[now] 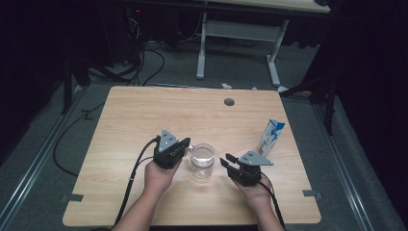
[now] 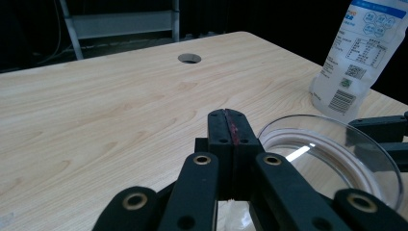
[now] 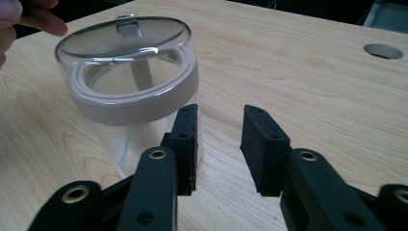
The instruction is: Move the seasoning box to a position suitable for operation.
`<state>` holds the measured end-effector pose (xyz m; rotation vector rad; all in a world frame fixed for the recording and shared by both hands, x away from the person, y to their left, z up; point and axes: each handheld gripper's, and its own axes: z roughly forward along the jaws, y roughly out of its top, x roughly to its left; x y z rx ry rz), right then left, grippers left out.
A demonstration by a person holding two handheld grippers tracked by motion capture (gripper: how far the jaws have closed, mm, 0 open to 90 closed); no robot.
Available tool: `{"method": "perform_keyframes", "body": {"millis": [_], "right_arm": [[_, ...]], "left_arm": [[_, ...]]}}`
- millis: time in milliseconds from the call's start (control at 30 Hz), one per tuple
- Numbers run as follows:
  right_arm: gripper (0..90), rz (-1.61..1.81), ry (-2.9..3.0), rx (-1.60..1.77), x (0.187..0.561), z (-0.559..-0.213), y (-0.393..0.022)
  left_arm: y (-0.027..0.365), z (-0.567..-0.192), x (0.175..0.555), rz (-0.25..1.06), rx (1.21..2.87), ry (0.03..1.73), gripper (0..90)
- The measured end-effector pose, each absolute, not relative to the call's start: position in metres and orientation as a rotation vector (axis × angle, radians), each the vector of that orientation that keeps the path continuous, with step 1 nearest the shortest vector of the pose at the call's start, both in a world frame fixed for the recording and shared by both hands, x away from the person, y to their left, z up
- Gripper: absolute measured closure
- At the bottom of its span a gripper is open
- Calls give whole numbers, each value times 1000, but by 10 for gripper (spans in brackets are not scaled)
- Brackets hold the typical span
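A clear glass jar (image 1: 202, 161) with a transparent lid (image 3: 122, 41) stands on the wooden table (image 1: 144, 115), between my two grippers. My left gripper (image 1: 186, 143) is shut, its jaws pressed together with nothing between them (image 2: 226, 127), just left of the jar's lid (image 2: 332, 154). My right gripper (image 1: 227, 160) is open to the right of the jar. In the right gripper view its jaws (image 3: 219, 144) stand apart with bare table between them, and the jar (image 3: 130, 96) sits just outside the left jaw.
A blue and white pouch (image 1: 272, 136) stands upright near the table's right edge, behind my right gripper; it shows in the left gripper view too (image 2: 358, 53). A round cable hole (image 1: 229, 102) lies at the back middle. Another desk's legs (image 1: 202, 43) stand beyond.
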<state>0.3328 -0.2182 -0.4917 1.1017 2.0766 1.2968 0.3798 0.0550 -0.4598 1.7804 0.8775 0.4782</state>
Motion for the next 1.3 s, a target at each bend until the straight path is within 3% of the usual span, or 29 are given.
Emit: {"method": "perform_keyframes", "body": {"millis": [333,1300], "right_arm": [[897,1296,2082,1078,329,-493,-213],[896,1314,2071,1022,321,-486,-204]], "left_arm": [[49,-465,378,529,1796,869,899],[49,-468,378,544,1778,858,900]]}}
